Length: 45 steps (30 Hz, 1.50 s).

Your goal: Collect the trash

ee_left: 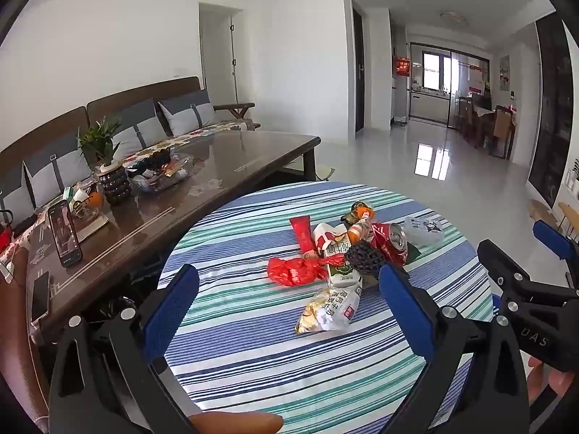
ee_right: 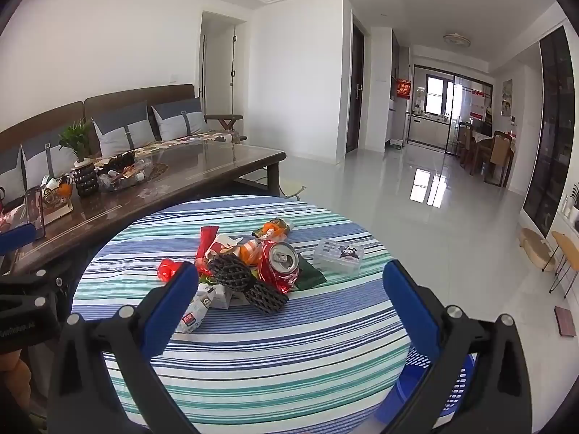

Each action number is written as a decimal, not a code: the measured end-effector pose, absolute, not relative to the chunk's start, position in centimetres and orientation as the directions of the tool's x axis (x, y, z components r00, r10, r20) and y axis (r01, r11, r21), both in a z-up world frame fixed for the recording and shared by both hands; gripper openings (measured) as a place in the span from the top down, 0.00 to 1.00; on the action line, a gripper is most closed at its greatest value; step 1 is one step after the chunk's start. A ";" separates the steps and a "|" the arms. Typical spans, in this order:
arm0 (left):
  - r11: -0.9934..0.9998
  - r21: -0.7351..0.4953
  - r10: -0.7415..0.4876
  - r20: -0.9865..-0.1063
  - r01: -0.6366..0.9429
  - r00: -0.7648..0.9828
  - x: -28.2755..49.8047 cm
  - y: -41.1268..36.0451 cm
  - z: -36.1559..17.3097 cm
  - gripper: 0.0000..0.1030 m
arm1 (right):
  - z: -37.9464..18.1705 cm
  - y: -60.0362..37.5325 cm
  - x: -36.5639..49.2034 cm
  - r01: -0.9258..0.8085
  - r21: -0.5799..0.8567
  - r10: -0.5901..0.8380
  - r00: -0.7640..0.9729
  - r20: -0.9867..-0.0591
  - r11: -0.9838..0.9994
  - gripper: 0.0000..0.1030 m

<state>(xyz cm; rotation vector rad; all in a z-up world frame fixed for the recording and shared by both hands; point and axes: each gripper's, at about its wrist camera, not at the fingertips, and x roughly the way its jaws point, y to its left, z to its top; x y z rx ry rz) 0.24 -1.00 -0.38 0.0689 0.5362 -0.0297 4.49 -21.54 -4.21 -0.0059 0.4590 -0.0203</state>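
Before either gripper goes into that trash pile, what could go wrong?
1. The crushed red can overlaps the black foam net; grabbing one may drag the other.
2. The pile is mixed; the snack wrapper could slide on the striped tablecloth.
3. The clear plastic box lies nearest the table's far side and could be nudged off.

The blue basket (ee_right: pixel 445 387) at five o'clock is mostly hidden behind a gripper finger and the striped table (ee_right: pixel 253 361) (bottom edge crops both); wrapper print (ee_left: pixel 336 305) is unreadable.
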 end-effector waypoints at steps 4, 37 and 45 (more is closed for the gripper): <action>0.996 0.064 -0.019 -0.515 0.061 0.857 0.1 -1.5 -0.6 0.04 | -4.2 -21.6 4.4 0.021 -0.010 -0.023 0.897 -0.442 1.000 0.04; 0.996 0.062 -0.021 -0.517 0.062 0.856 0.1 -1.5 -0.5 0.04 | -4.1 -22.4 4.3 0.029 -0.013 -0.032 0.898 -0.439 0.999 0.04; 0.996 0.062 -0.020 -0.517 0.061 0.856 0.1 -1.5 -0.5 0.04 | -4.1 -22.2 4.3 0.028 -0.013 -0.030 0.898 -0.438 1.000 0.04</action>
